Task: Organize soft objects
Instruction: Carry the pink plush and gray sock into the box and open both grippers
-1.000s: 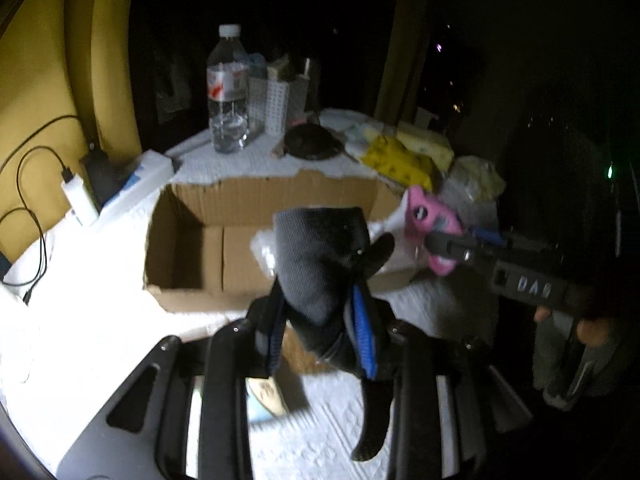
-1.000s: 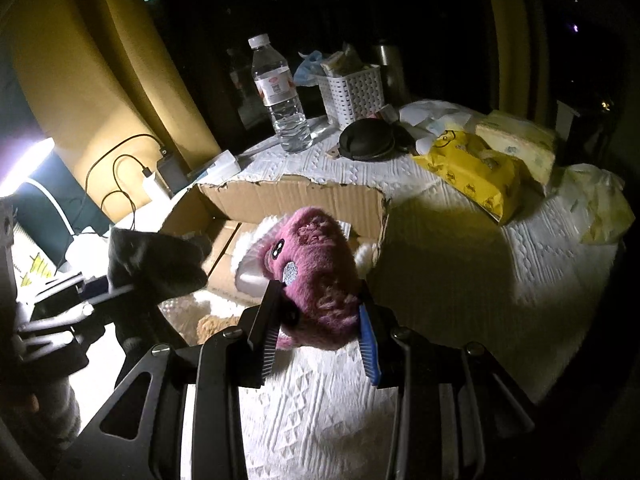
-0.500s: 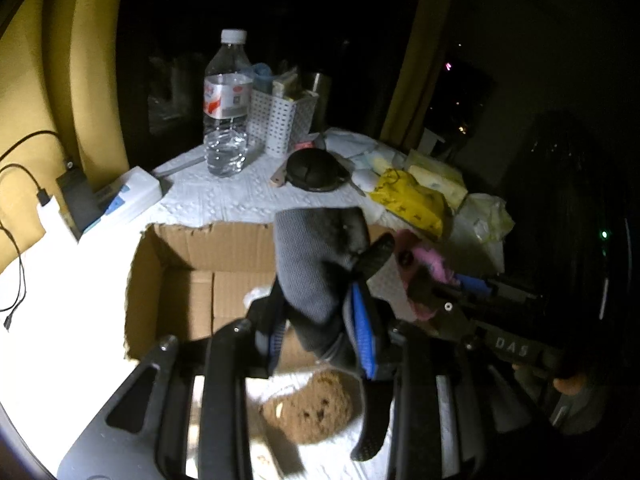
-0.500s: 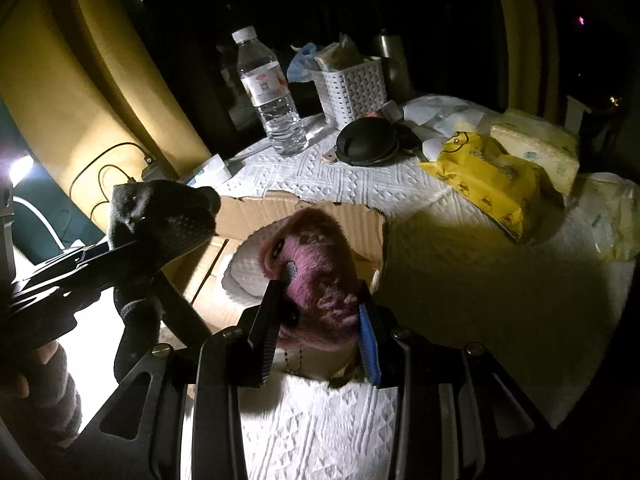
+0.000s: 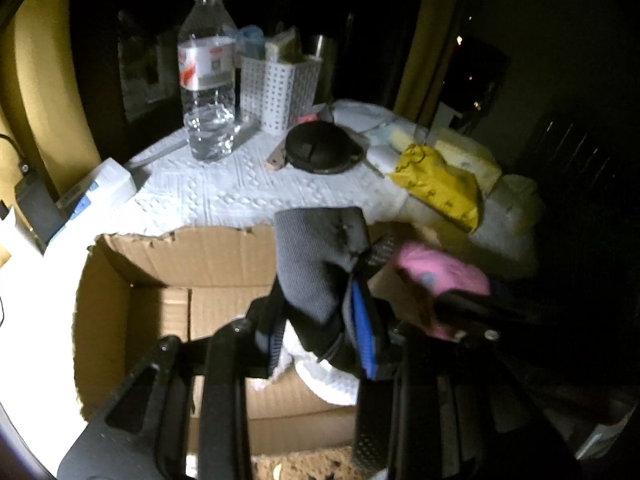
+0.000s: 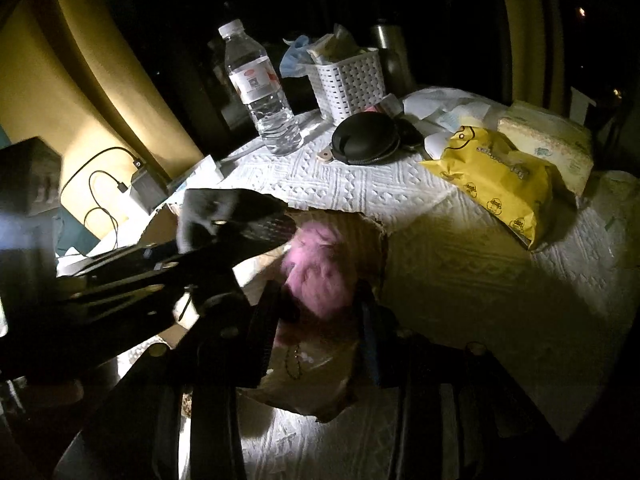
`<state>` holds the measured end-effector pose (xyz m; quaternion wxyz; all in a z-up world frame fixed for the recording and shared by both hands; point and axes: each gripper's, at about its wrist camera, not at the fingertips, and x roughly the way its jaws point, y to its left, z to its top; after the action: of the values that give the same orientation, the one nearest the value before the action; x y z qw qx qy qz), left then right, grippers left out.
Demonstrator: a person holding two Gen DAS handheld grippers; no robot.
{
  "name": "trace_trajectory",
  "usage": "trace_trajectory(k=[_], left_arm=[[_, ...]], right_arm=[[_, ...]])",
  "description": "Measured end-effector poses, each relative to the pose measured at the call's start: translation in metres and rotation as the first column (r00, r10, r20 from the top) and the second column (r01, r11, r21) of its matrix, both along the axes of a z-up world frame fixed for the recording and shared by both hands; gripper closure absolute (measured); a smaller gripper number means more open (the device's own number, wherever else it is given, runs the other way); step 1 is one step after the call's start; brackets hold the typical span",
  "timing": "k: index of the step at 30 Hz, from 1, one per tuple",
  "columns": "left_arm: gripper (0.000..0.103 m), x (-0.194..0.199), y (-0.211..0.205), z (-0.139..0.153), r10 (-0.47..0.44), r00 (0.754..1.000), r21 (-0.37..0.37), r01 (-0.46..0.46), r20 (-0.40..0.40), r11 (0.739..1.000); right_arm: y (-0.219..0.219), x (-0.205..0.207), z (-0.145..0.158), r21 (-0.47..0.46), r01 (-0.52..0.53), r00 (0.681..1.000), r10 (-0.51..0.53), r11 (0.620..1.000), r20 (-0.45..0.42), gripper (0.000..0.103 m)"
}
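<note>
A torn-edged cardboard box fills the lower centre of the left wrist view. Above it, the left gripper is clenched on a dark knitted sock. In the right wrist view's centre, the right gripper is clamped on a fuzzy pink plush toy, over the box's ragged corner.
</note>
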<state>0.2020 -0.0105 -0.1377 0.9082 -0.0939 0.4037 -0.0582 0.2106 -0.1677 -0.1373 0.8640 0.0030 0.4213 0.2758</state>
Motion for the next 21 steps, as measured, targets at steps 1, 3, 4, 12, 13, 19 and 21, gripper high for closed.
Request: trace_trajectory(k=[1,3,4,12,13,19,21], left_arm=[[0.071,0.002,-0.001,-0.003,0.001,1.000,0.001,-0.001,-0.008,1.000],[0.070,0.004,-0.003,-0.007,-0.004,1.000,0.001,0.004,-0.022,1.000],[0.070,0.006,-0.005,-0.009,-0.006,1.000,0.011,0.007,-0.028,1.000],[0.069,0.016,-0.021,-0.027,-0.024,0.998,0.081,0.029,-0.064,0.996],[0.069,0.016,-0.022,-0.028,-0.024,0.997,0.082,0.030,-0.070,0.996],[0.045,0.008,-0.020,-0.007,-0.022,0.999,0.076,0.024,-0.030,0.997],[0.041,0.004,-0.020,-0.001,-0.023,1.000,0.078,0.024,-0.017,0.997]], right_arm=[[-0.001,-0.001,0.001,0.002,-0.001,1.000,0.001,1.000,0.003,0.058],[-0.004,-0.003,0.002,0.015,-0.004,1.000,0.004,1.000,0.013,0.056],[-0.007,-0.004,0.002,0.022,-0.002,1.000,0.001,1.000,0.023,0.055],[-0.023,-0.002,-0.005,0.025,0.045,0.999,-0.045,0.999,-0.001,0.055],[-0.024,-0.002,-0.006,0.023,0.048,0.999,-0.048,0.999,-0.004,0.055],[-0.026,-0.007,-0.006,0.015,0.056,0.998,-0.055,0.998,-0.010,0.055],[-0.026,-0.010,-0.003,0.017,0.056,0.998,-0.056,0.998,-0.004,0.055]])
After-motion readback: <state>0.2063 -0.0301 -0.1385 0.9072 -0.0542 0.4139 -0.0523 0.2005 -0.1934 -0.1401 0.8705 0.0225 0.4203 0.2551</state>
